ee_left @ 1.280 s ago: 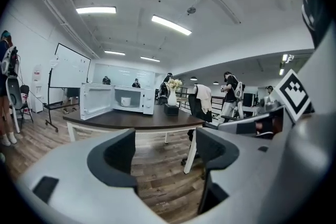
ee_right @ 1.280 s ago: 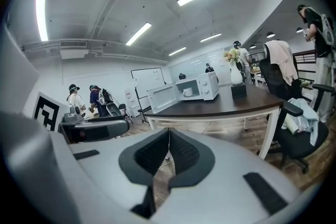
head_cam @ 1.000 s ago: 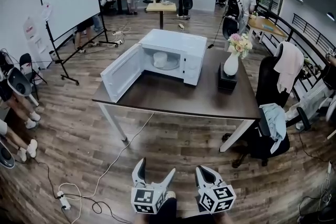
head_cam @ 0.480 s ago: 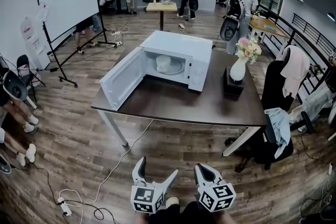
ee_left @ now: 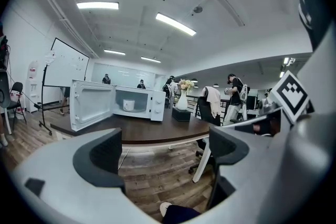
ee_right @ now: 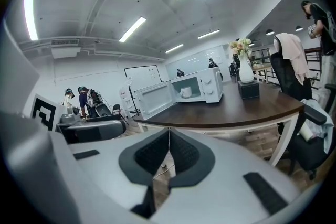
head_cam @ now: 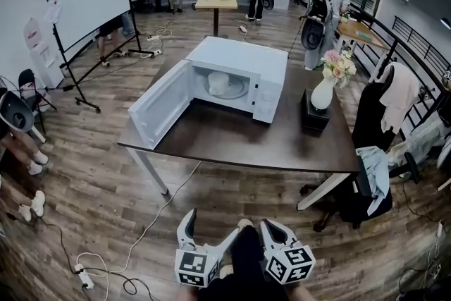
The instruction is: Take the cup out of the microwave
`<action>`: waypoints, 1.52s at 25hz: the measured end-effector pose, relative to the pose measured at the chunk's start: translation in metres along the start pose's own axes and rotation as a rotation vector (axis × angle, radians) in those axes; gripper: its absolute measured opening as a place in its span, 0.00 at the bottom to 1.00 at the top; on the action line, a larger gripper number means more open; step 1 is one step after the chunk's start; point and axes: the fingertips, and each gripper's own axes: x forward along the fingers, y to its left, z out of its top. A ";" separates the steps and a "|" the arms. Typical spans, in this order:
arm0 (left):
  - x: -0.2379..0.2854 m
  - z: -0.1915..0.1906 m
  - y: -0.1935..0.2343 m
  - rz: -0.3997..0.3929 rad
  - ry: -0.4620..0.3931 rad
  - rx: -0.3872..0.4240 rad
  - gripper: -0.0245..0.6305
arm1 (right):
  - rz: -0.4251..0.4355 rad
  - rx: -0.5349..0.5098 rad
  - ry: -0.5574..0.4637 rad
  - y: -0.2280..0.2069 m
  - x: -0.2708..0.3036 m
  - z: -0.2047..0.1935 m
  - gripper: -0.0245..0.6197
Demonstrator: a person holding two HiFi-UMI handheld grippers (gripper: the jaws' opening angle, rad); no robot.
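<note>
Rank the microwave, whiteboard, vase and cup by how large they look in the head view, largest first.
1. microwave, with its door swung open
2. whiteboard, which stands farther back, so its true size is unsure
3. vase
4. cup, inside the microwave

readable text: none | whiteboard: marks too faint to read | microwave: nothing legible

Left gripper: jaws wide apart, just been opening; only floor shows between them.
Microwave: on the table, its door swung open to its left.
Cup: white, upright inside the microwave.
Vase: holds flowers, right of the microwave, on a dark box.
Whiteboard: left of the microwave, behind its door.
</note>
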 end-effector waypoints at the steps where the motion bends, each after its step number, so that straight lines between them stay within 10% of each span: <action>1: 0.004 0.001 0.003 0.003 -0.006 0.002 0.80 | 0.004 0.000 0.003 -0.001 0.005 0.001 0.03; 38: 0.298 0.090 0.144 0.160 -0.048 0.004 0.80 | 0.143 -0.006 0.043 -0.148 0.271 0.143 0.03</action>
